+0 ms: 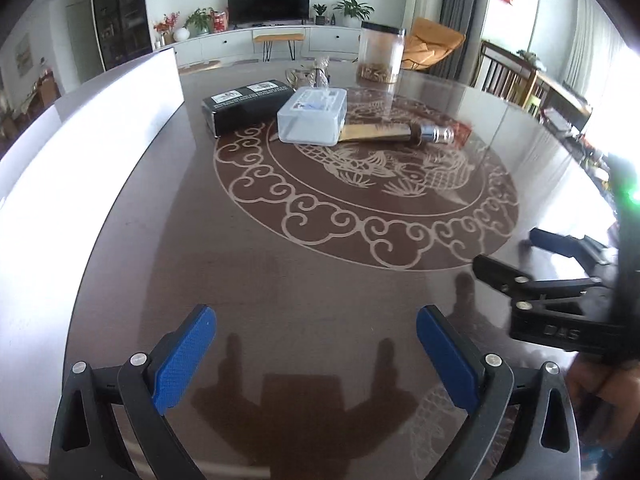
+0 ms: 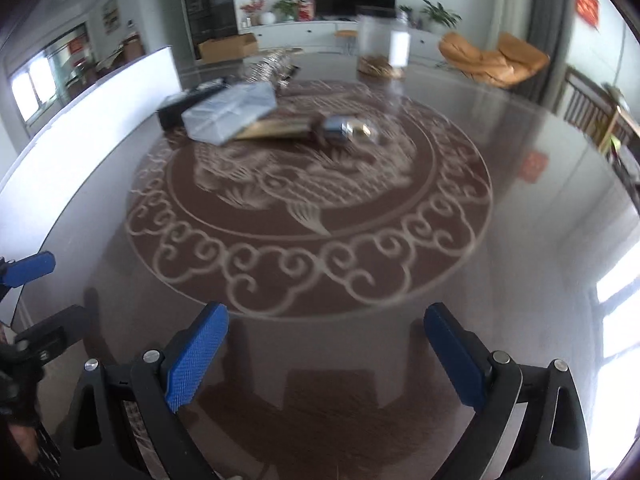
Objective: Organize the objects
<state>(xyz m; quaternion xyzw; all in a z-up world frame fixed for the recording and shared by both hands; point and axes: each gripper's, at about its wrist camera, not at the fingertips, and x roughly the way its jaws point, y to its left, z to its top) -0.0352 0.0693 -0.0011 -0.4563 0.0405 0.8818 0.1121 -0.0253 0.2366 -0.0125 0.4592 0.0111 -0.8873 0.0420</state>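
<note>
The table (image 1: 168, 248) is a dark glossy round top with a pale scrollwork medallion (image 1: 360, 196) inlaid at its middle, and everything here is placed against that medallion.

The left gripper (image 1: 316, 332) hangs over the near side of the table, short of the medallion's near rim, its blue pads (image 1: 184, 360) spread wide with only bare tabletop between them. The right gripper (image 2: 326, 330) is also on the near side of the medallion, jaws just as wide and holding nothing. In the left wrist view the right gripper shows again (at the right edge, dark and partly blurred), beside the medallion's right rim.

The things to sort lie in a cluster at the medallion's far side. A clear box (image 1: 314, 116) with a printed label on its lid sits on the far rim. A black box (image 1: 246, 104) lies just left of it, touching or nearly so, outside the ring. A gold tube (image 1: 396, 133) with a silver cap lies on its side, one end tucked against the clear box, pointing right across the medallion's far part. Beyond the medallion stand a tall clear jar (image 1: 381, 56) with a black lid and brownish contents at the bottom, and a crinkled clear wrapper (image 1: 316, 72) left of it. The right wrist view is motion-blurred.
</note>
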